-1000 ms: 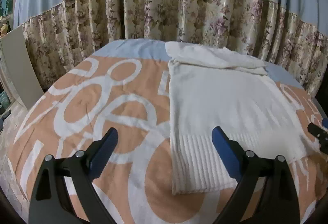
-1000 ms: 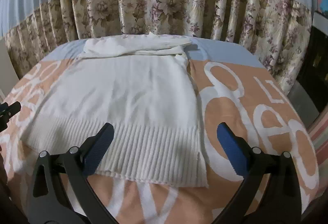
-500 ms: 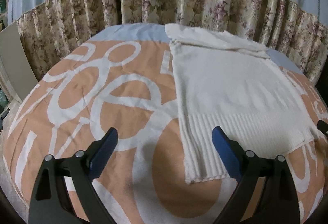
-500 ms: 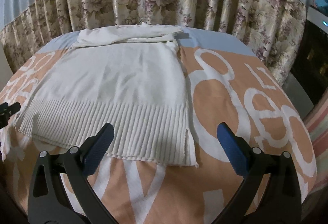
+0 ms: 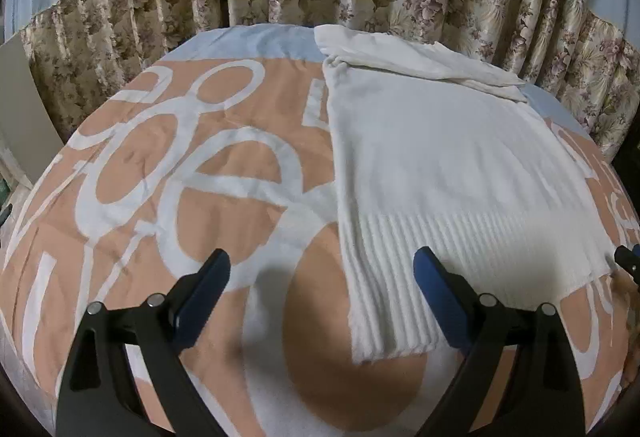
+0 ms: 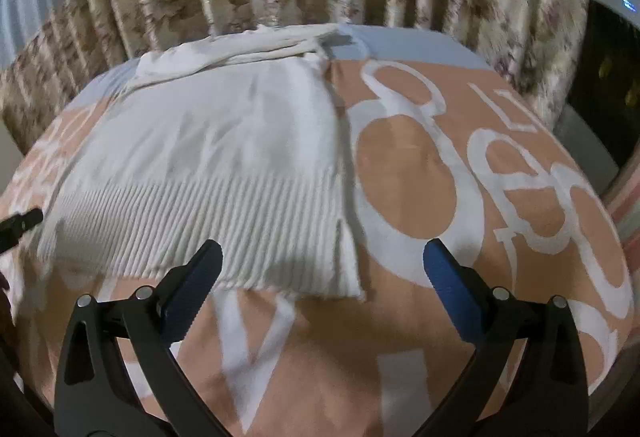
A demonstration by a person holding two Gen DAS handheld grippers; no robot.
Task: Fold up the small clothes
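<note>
The white sweater (image 5: 432,173) lies flat on our orange bedspread (image 5: 160,173), sleeves folded in. Left gripper (image 5: 320,301) and right gripper (image 6: 320,289) hover wide open, empty; next we pinch the ribbed hem (image 6: 224,225) corners.

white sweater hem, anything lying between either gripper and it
Nothing visible does. The white sweater lies flat on the orange bedspread, its ribbed hem nearest both open grippers, left gripper and right gripper, with only bare bedspread between.
</note>
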